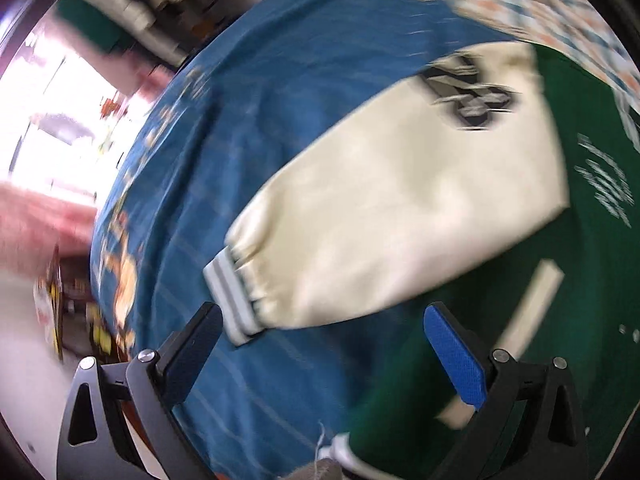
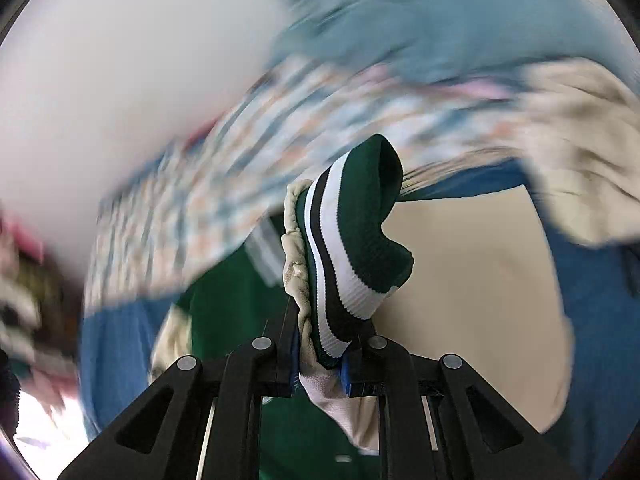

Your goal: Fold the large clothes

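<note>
A green varsity jacket [image 1: 580, 280] with cream sleeves lies on a blue bedsheet [image 1: 280, 128]. In the left wrist view a cream sleeve [image 1: 400, 208] with a grey striped cuff [image 1: 234, 300] lies across the sheet and jacket body. My left gripper [image 1: 324, 344] is open and empty, just in front of that cuff. In the right wrist view my right gripper [image 2: 320, 364] is shut on the other sleeve's green, white and black striped cuff [image 2: 352, 248], held up above the jacket [image 2: 224, 304]. Both views are motion-blurred.
A patterned quilt [image 1: 540, 12] lies at the far side of the bed and shows in the right wrist view [image 2: 224, 184]. A cream cloth [image 2: 580, 152] lies at the right. Shelves and a bright window [image 1: 60, 128] are beyond the bed's left edge.
</note>
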Tool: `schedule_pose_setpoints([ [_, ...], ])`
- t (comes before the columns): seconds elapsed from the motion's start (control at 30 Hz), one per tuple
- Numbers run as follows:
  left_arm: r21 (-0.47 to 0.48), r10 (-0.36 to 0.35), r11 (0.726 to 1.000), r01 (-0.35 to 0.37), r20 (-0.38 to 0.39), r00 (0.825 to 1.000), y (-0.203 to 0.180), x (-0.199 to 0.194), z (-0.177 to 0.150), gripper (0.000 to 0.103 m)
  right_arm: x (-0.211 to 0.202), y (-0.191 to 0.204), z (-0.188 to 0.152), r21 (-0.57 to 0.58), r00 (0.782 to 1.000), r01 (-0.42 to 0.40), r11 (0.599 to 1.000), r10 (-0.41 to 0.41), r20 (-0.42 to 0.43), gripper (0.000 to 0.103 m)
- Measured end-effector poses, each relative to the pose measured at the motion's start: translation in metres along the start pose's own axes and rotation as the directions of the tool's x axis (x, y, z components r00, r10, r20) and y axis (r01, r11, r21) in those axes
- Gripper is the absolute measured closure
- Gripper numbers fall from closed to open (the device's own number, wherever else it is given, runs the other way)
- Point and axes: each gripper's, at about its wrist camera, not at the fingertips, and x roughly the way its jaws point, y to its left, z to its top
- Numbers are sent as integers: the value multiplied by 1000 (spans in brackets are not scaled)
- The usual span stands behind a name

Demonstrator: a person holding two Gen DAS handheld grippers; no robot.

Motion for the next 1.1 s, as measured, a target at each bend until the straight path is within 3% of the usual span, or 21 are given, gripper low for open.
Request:
schedule_pose_setpoints([
  [0.1,-86,3,996,-8,-57,998,43,21,-11,0,74,90,-56,-178,986,44,983,-71,-149,87],
  [0.13,-107,5,994,-13,-71,997,54,28,-15,0,94,111,-78,-229,972,27,973,-79,-221,87],
  [0.2,-143,-9,990,-5,-94,996,75,38,-24,0,137,149,-110,-324,924,-38,945,-90,-371,83],
  [0.27,-185,-44,983,21,-124,991,90,47,-34,0,138,158,-134,-360,907,-93,928,-70,-416,67],
  [0.3,-218,-84,975,51,-145,986,96,53,-38,1,131,160,-139,-364,910,-122,923,-42,-412,61],
  [0.33,-244,-116,967,75,-156,981,102,57,-41,1,119,158,-143,-361,913,-158,919,-3,-408,47],
  [0.4,-332,-237,928,168,-181,955,108,71,-48,1,89,142,-147,-324,914,-210,922,68,-401,34],
  [0.43,-373,-290,905,206,-186,939,109,77,-51,1,78,132,-148,-303,913,-221,927,87,-399,34],
  [0.5,-485,-427,821,301,-173,888,107,96,-51,1,50,93,-149,-231,904,-209,950,98,-416,34],
  [0.53,-518,-464,792,325,-163,871,106,102,-50,1,44,77,-146,-192,900,-196,962,99,-424,34],
  [0.6,-600,-546,707,374,-127,828,99,122,-39,1,32,38,-151,-84,887,-149,985,96,-453,34],
  [0.63,-625,-562,680,384,-109,820,96,128,-33,1,32,22,-153,-47,881,-131,990,95,-463,34],
  [0.7,-660,-553,652,372,-78,830,93,141,-11,4,38,-1,-158,0,877,-93,996,81,-473,34],
  [0.73,-670,-534,649,361,-63,843,93,144,1,20,36,-11,-159,13,879,-78,997,75,-472,34],
  [0.77,-674,-496,657,338,-48,867,96,146,16,31,34,-14,-158,24,882,-71,997,74,-466,34],
  [0.8,-665,-467,668,333,-26,884,101,147,34,62,37,-12,-157,32,886,-72,997,79,-457,34],
  [0.83,-655,-446,682,326,-18,895,104,147,46,83,33,-13,-154,36,889,-77,996,85,-451,34],
  [0.93,-604,-369,725,331,65,927,131,140,102,87,46,9,-146,47,896,-127,991,134,-424,34],
  [1.0,-568,-345,743,354,128,930,150,135,130,88,63,33,-141,49,901,-165,985,171,-397,37],
  [1.07,-518,-326,771,370,179,928,165,126,164,88,94,66,-141,33,896,-181,983,179,-407,70],
  [1.1,-492,-319,786,375,197,927,167,121,175,88,112,83,-143,29,883,-192,981,186,-430,73],
])
